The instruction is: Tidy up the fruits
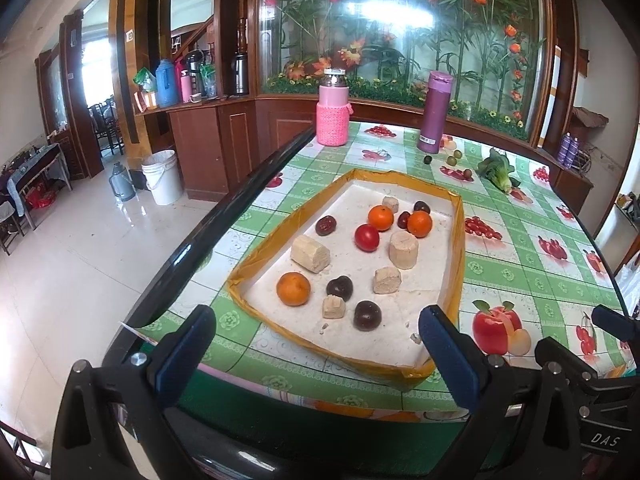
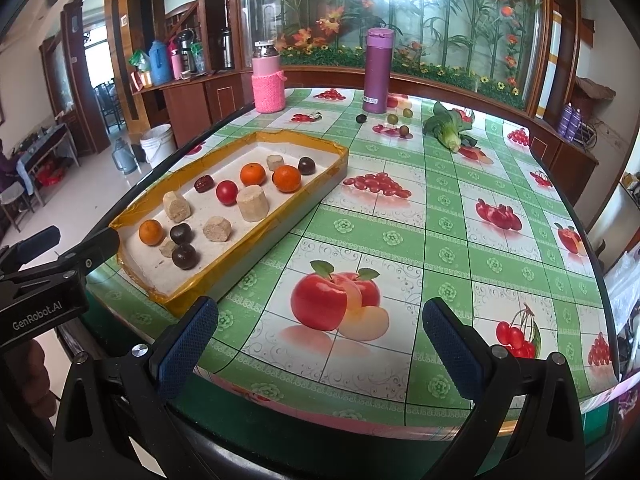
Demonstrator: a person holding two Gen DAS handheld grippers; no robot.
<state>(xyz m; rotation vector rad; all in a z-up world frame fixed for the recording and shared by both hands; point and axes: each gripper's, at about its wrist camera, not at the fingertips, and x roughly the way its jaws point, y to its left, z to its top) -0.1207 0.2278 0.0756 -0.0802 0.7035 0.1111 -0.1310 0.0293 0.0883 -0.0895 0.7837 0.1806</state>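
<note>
A shallow white tray with an orange taped rim sits at the table's left. In it lie oranges, a red tomato, dark plums and tan cylinder blocks. Small green and dark fruits lie loose by the purple bottle. My left gripper is open and empty at the tray's near end. My right gripper is open and empty above the printed apples, right of the tray.
A pink flask and a purple bottle stand at the table's far side. A leafy green vegetable lies at the back right. The table's dark edge runs along the left. The left gripper's body shows in the right wrist view.
</note>
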